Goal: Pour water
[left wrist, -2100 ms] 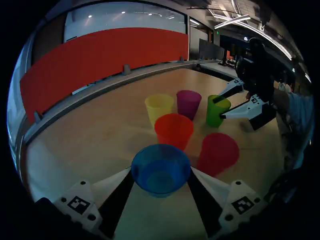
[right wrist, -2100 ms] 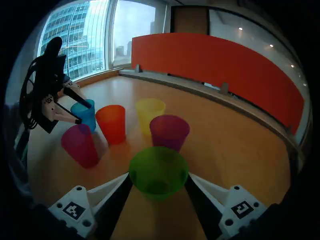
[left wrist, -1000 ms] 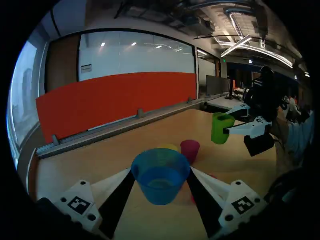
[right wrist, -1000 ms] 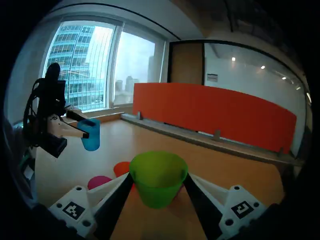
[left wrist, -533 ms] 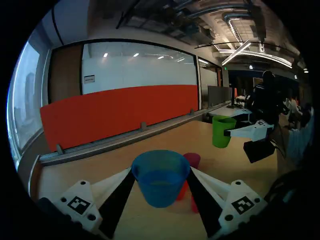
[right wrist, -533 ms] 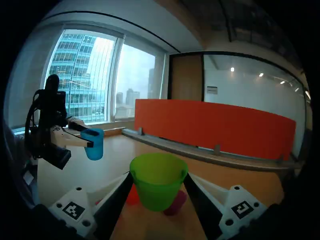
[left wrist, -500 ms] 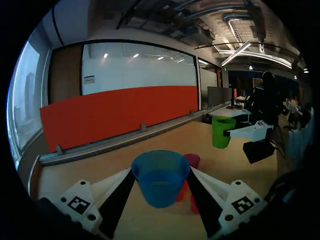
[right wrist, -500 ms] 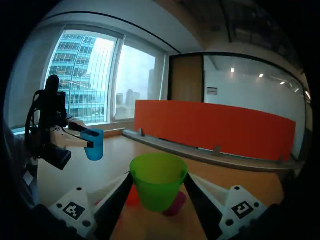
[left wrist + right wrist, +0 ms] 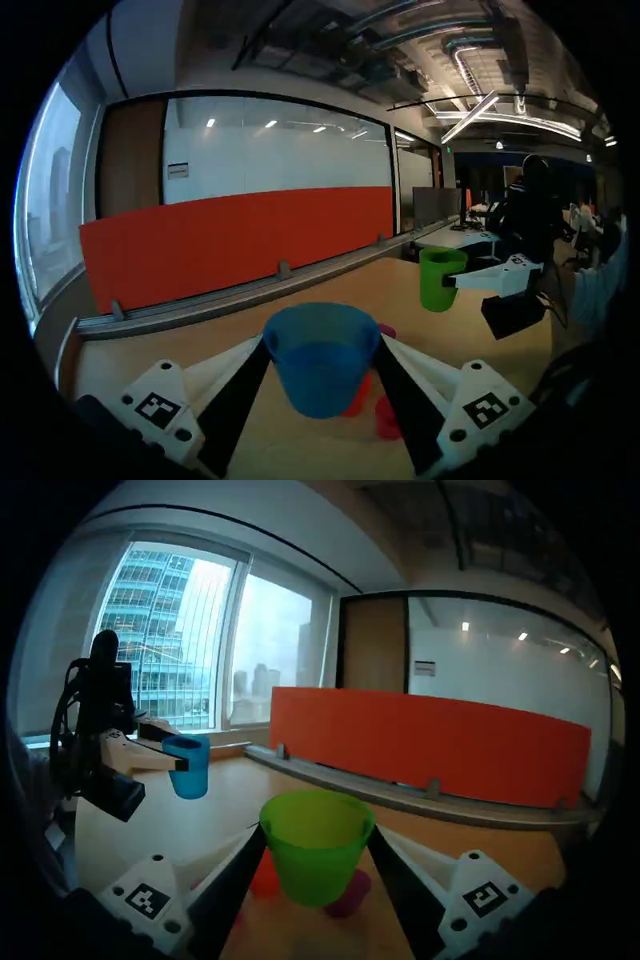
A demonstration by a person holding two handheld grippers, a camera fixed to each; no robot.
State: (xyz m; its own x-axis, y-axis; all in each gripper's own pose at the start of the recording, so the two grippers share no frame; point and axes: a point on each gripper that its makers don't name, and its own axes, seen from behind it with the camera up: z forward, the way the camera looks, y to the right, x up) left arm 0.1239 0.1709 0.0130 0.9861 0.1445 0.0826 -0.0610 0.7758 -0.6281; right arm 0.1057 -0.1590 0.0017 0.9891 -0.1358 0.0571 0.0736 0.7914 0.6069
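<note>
- Two cups held upright above the wooden table
- Left gripper jaws pinch the blue cup
- Right gripper jaws pinch the green cup

Right gripper clamps green cup; left gripper holds blue cup aloft.

This is an office high up in a city building. A long wooden desk runs beside an orange divider screen, with a glass-walled room behind. Strip lights and bare pipes hang overhead. Tall windows face a glass tower.
</note>
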